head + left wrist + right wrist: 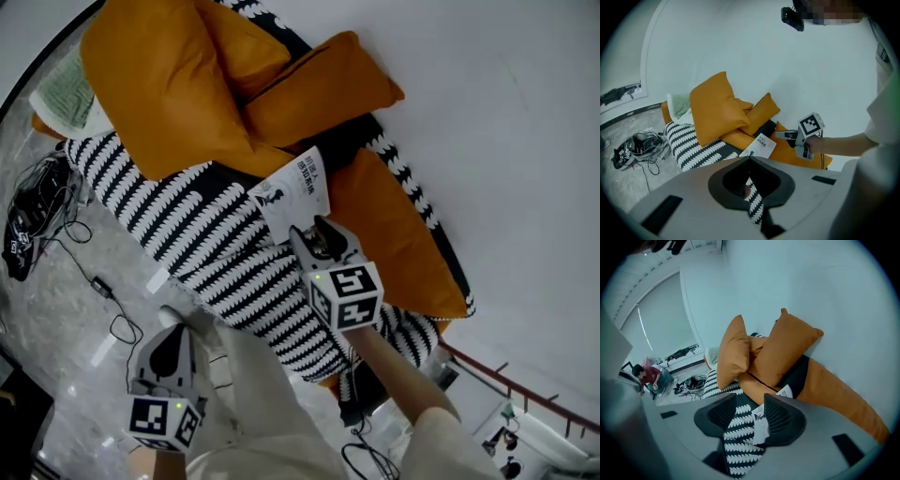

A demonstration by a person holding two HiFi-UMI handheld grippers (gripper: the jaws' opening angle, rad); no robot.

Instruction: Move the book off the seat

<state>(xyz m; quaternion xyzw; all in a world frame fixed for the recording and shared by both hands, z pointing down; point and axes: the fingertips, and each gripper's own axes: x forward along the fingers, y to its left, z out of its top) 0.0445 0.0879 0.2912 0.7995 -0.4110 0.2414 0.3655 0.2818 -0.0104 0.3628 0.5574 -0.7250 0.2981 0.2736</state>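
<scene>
A thin white book (295, 192) lies on the black-and-white patterned seat (206, 244) of a sofa, its far edge against orange cushions (178, 84). My right gripper (315, 231) is at the book's near edge. Its jaws stand open in the right gripper view (750, 405), with the book's edge (761, 425) showing between them, close to the right-hand pad and not pinched. In the left gripper view the book (761, 144) lies just ahead of the right gripper (786, 136). My left gripper (173, 339) hangs low in front of the sofa, its jaws (750, 160) closed on nothing.
A long orange bolster (403, 234) runs along the white wall behind the seat. A pale green cloth (66, 89) lies at the sofa's far end. Black cables and gear (28, 220) sprawl on the marble floor to the left. A person (649, 376) sits far off.
</scene>
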